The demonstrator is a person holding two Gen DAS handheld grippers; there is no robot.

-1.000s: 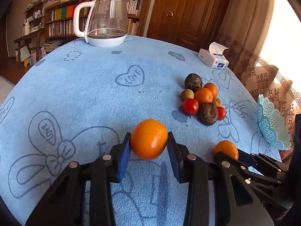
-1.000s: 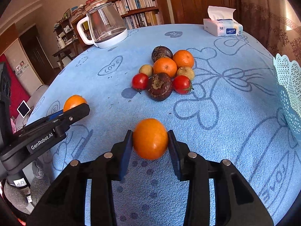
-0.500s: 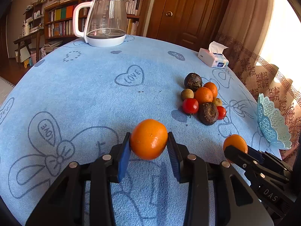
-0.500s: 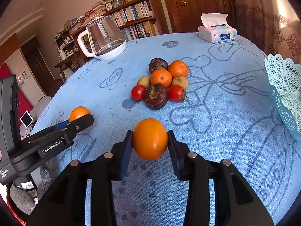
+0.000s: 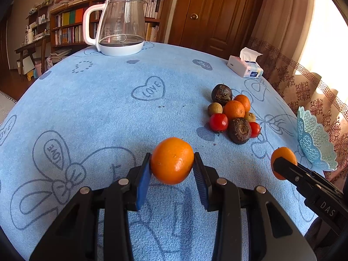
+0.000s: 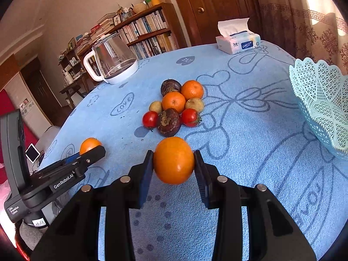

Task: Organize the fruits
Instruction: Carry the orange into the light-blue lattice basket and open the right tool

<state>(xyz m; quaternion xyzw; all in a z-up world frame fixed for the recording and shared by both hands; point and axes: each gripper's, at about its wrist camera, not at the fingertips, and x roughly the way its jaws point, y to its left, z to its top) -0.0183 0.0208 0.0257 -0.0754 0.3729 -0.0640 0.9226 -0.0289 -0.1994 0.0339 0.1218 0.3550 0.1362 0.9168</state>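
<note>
Two oranges, one per gripper: left gripper (image 5: 171,165) clamps an orange (image 5: 172,160) between its blue pads above the tablecloth (image 5: 104,100), right gripper (image 6: 173,165) pinches a second orange (image 6: 173,160) the same way, both jaws narrowly apart. Blue "LOVE" cloth, fruit pile (image 6: 174,106) ahead, basket (image 6: 322,100) at right, kettle (image 5: 121,26), bookshelves behind. Oranges round, glossy.
</note>
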